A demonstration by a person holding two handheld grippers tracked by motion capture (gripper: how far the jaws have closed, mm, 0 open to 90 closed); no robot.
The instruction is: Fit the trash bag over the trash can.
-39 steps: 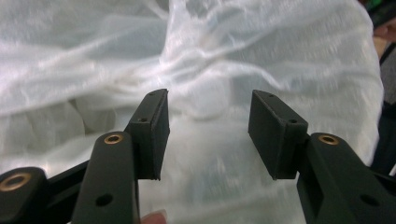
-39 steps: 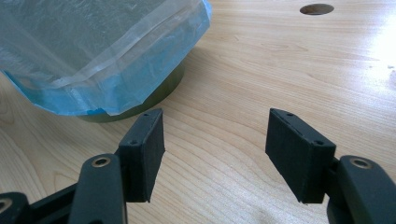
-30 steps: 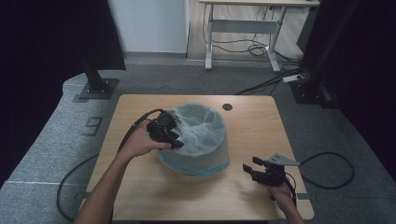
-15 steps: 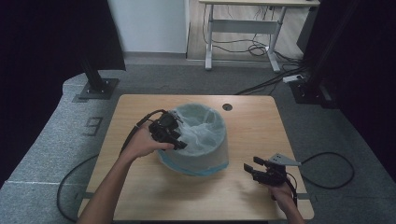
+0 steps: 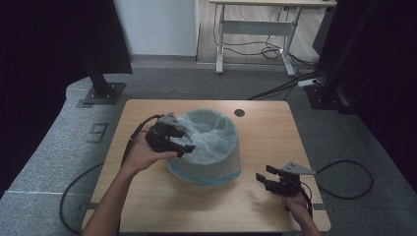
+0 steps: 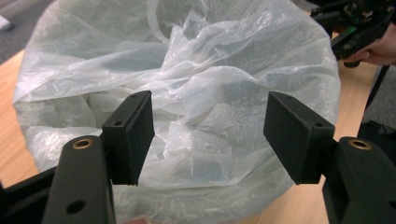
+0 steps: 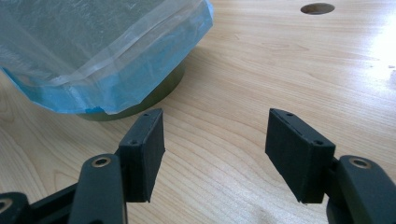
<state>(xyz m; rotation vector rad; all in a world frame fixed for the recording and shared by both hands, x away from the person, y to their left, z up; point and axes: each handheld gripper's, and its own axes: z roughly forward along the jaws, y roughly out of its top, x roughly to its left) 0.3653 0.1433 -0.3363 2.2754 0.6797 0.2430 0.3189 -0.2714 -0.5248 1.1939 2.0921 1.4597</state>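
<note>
A round bin [image 5: 211,164] stands at the centre of the high view on the wooden tabletop [image 5: 265,137], lined with a thin translucent plastic bag [image 5: 209,135]. The bag's mouth is folded outward over the rim, so that its blue-tinted edge [image 7: 116,88] hangs down the outer wall at the upper left of the right gripper view, just short of the bin's base.

The left gripper [image 5: 183,146] sits at the left side of the rim, its jaws spread wide and pointing into the opening. In the left gripper view the crumpled film [image 6: 196,93] lies between and beyond the jaws, not pinched. This placement probably serves to take hold of the liner or press it down inside.

The right gripper [image 5: 261,178] rests low at the lower right of the high view, apart from the bin. Its jaws are likewise parted and hold nothing, likely waiting in reserve.

The bin appears to hold nothing besides the rumpled liner, though the folds hide the bottom.
</note>
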